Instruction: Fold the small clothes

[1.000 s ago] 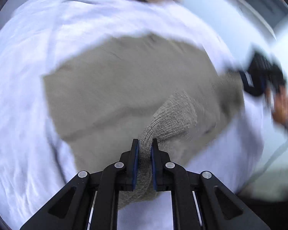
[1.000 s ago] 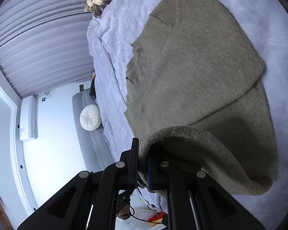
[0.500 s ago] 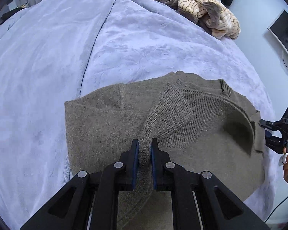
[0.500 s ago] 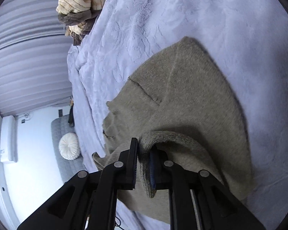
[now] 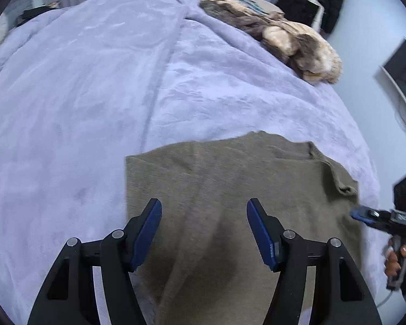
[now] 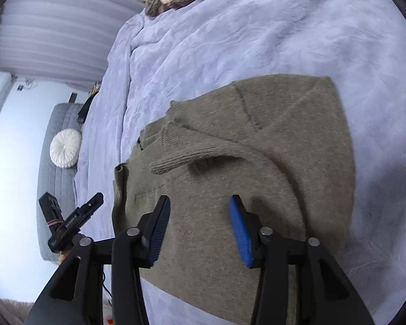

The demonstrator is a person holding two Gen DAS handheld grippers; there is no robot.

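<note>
**Olive knit sweater lies folded on the bed, both grippers letting go**

Olive-brown knit, the sweater (image 5: 230, 189) lies on the lavender plush blanket (image 5: 94, 94) that covers the bed, near the bed's near edge. In your right wrist view one sleeve (image 6: 203, 154) is folded across the body, its ribbed cuff pointing toward the collar side; the collar (image 5: 335, 176) shows at the sweater's right edge in your left wrist view.

Your left gripper (image 5: 204, 230) hovers over the sweater with its jaws spreading wide; the blue pads (image 5: 146, 233) stand apart and nothing is pinched between them, only the flat knit below. Your right gripper (image 6: 200, 227) also has its jaws parting, less widely, over the sweater's lower body, and the pads grip no cloth.

From the left wrist view your right hand (image 5: 400, 260) shows at the far right, beside the bed's edge. A heap of cream and brown clothes (image 5: 284, 35) sits at the far end of the bed, well apart from the sweater. A round white cushion (image 6: 65, 148) rests on a grey sofa (image 6: 54, 176) beyond the bed.
</note>
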